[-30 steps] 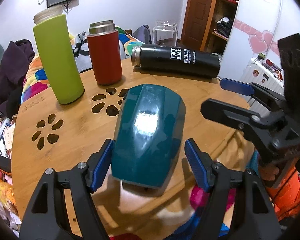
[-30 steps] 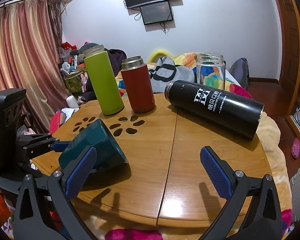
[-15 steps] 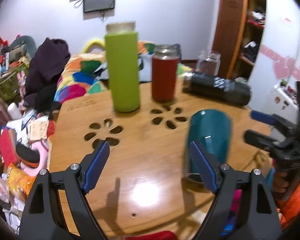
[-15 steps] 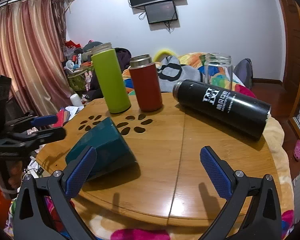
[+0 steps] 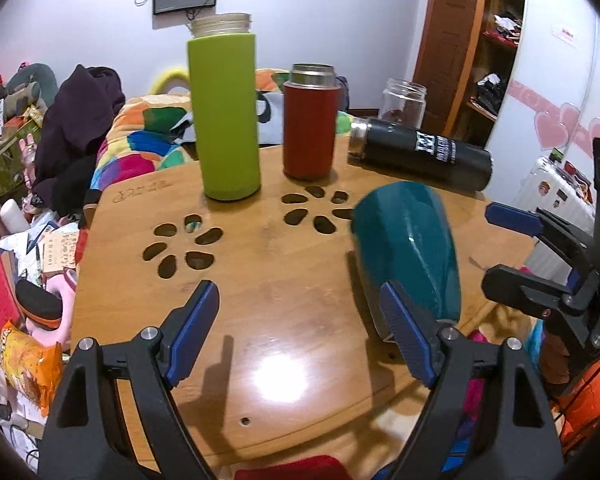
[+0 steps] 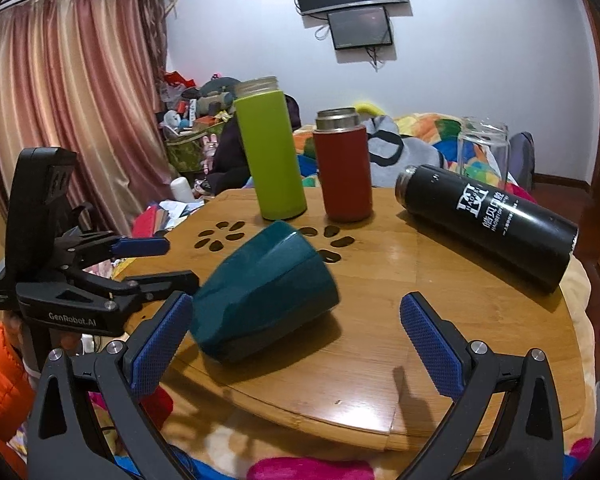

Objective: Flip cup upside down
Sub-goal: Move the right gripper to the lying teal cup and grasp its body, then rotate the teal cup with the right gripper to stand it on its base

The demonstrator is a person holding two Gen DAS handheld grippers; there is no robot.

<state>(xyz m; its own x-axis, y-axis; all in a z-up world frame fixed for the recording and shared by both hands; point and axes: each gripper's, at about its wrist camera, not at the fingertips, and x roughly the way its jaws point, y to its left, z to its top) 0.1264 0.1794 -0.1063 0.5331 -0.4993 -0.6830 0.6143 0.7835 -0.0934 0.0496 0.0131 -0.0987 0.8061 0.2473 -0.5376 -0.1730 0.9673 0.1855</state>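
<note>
Teal faceted cup [image 6: 266, 292] rests mouth-down on the worktop [image 6: 380, 320], near its front edge on the left side. It looks tilted in both wrist views; I cannot tell whether the rim sits fully flat or that is fisheye lean. No hand-held gripper touches it.

Change over the last second: the left hand-held gripper [image 5: 300, 336] had the cup between its blue pads; it has since let go and swung away to the left. Now its jaws are spread with only bare wood between them, and the cup [image 5: 410, 252] shows behind its right pad. In the right wrist view the same left hand-held gripper [image 6: 152, 256] sits just off the worktop's left edge, beside the cup and apart from it.

Right hand-held gripper [image 6: 294, 340]: jaws spread wide, nothing held, hovering over the front edge. The cup lies just ahead of its left pad.

Judgement: release after inversion, so the flip appears essentially done. Remaining check is that the cup settles steady on its rim.

Surroundings, outward:
- green bottle [image 6: 270, 152], upright, toward the far edge
- red flask [image 6: 344, 166], upright beside it
- black thermos [image 6: 488, 226], lying on its side toward the right edge
- glass jar [image 6: 482, 144], beyond the thermos
</note>
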